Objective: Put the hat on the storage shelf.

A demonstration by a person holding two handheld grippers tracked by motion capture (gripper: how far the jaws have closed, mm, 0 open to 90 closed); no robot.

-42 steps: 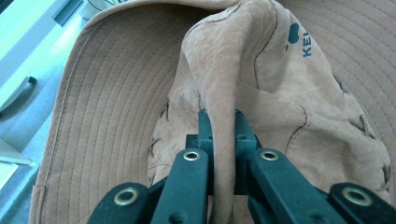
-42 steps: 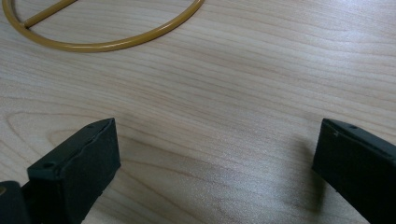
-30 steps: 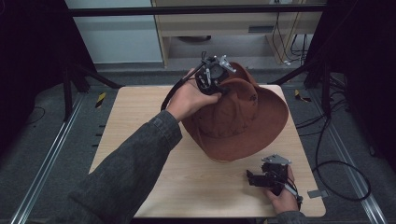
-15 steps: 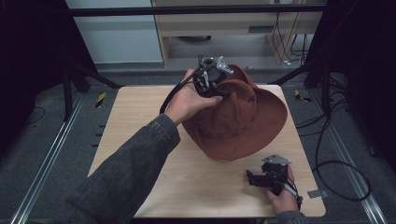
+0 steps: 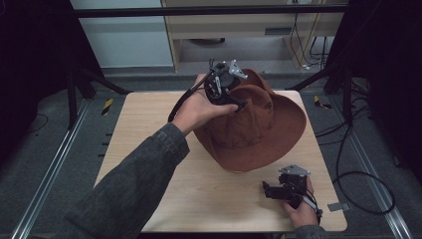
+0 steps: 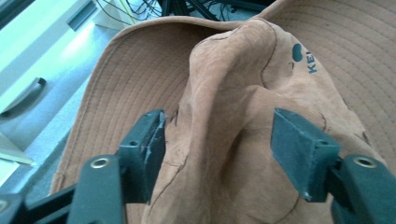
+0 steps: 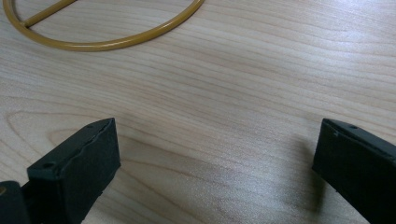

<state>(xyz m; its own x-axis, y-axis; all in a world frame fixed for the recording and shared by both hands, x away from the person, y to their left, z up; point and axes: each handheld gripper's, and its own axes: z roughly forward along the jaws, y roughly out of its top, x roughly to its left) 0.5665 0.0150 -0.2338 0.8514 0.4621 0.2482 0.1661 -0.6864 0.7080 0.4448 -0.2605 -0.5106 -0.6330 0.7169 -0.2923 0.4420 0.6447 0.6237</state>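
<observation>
Sleeve: dark grey sleeve (image 5: 132, 191) comes in from the bottom left of the high view and reaches diagonally up over the wooden table (image 5: 149, 114).
Left hand: left hand (image 5: 195, 110) grips its tool above the left side of the hat, over the far half of the table.
Left gripper: left gripper (image 5: 234, 102) points down at the hat's crown; its jaws have just been opening and now stand apart on either side of the crown's ridge. In the left gripper view (image 6: 217, 140) the left pad (image 6: 152, 140) sits just against the suede, while the right pad (image 6: 299, 149) stands off it, so the pads do not pinch the crown.
Hat: brown suede hat (image 5: 259, 124) rests on the table right of centre, brim spread wide toward the far right edge, crown creased and pushed up into a fold (image 6: 233, 93). Dark printed mark on the crown (image 6: 303, 58), partly readable only.
Ring: thin yellow-brown ring (image 7: 107, 44) lies flat on the wood, seen in the right gripper view, beyond the jaws.
Right gripper: right gripper (image 5: 271, 191) sits low at the near right corner of the table, well apart from the hat's brim, jaws spread wide with bare wood between them (image 7: 217, 158).
Right hand: right hand (image 5: 301, 211) holds it from the near edge.
</observation>
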